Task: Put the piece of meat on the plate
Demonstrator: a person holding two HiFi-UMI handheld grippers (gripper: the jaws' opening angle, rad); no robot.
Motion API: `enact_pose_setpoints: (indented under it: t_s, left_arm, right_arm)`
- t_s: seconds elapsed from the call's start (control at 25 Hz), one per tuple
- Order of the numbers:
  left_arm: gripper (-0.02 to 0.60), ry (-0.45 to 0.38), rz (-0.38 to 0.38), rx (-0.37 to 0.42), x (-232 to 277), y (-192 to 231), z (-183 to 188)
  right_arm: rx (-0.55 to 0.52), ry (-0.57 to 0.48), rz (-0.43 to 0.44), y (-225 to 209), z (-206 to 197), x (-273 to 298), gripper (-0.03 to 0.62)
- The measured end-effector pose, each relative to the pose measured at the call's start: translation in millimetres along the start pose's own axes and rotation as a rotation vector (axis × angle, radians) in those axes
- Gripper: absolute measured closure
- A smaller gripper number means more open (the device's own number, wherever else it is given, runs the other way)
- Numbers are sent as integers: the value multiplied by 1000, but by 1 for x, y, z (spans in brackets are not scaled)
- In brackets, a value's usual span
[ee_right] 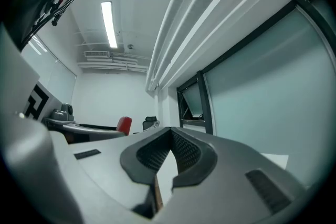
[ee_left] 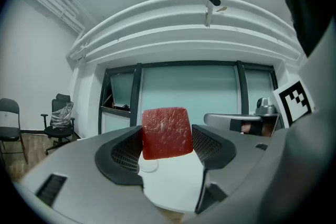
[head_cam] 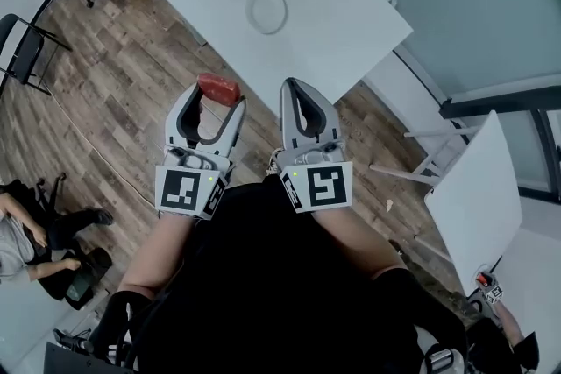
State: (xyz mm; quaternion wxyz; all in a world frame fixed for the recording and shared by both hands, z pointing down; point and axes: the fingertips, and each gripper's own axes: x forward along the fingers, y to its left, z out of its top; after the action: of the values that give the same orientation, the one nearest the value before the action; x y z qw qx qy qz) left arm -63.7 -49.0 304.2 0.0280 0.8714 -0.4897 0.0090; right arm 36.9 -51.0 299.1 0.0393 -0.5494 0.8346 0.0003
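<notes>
Curved white table ahead of you | your left grey gripper: jaws clamped on their load | your right grey gripper: jaws pressed together, empty | small round white plate on the table | red raw meat slab between your left jaws, near the table's edge, well apart from the plate

The left gripper and right gripper each had a light grey moulded body with two tapering jaws. The inner jaw faces carried dark, cross-hatched pads. A white marker cube printed with black square patterns was fitted at the rear of each unit. The person wore a black top.
</notes>
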Motion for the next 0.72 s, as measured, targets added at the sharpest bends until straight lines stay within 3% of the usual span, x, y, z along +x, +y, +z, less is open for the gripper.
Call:
enact_pose_setpoints:
  t_s: [0.44,0.72]
  left_arm:
    - [287,35,26,25,55,4,-1]
    - [287,80,-24,12,91,37,-27]
  right_arm:
    - [13,15,38,-36,-2,50,591]
    - [-3,71,12,-40,-23,97,591]
